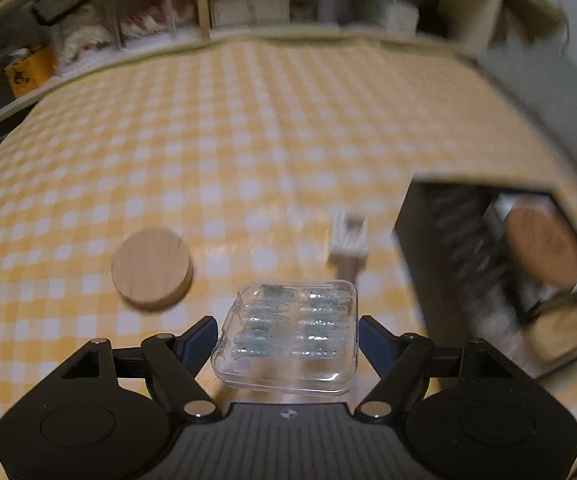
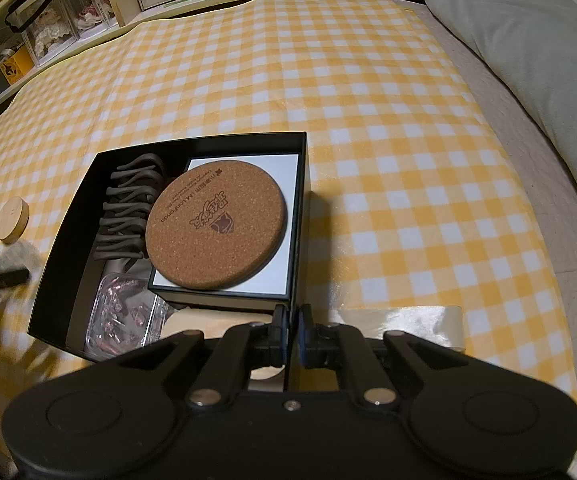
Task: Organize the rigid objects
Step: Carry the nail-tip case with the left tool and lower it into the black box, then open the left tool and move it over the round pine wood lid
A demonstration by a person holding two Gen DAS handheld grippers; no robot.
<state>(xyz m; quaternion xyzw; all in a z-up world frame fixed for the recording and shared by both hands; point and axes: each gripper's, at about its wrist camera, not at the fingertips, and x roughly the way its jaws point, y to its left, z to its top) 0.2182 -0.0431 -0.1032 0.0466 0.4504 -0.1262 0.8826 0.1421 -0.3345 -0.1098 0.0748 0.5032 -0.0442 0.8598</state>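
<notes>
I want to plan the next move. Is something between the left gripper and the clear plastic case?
Nothing visible is. The clear plastic case lies directly between the open jaws of the left gripper, on the checked cloth. The wooden disc lies off to the side.

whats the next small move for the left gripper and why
Probably close the left gripper on the clear plastic case: the case lies between its open fingers, which don't visibly press it, and the right gripper already pinches the black box wall, steadying it.
</notes>
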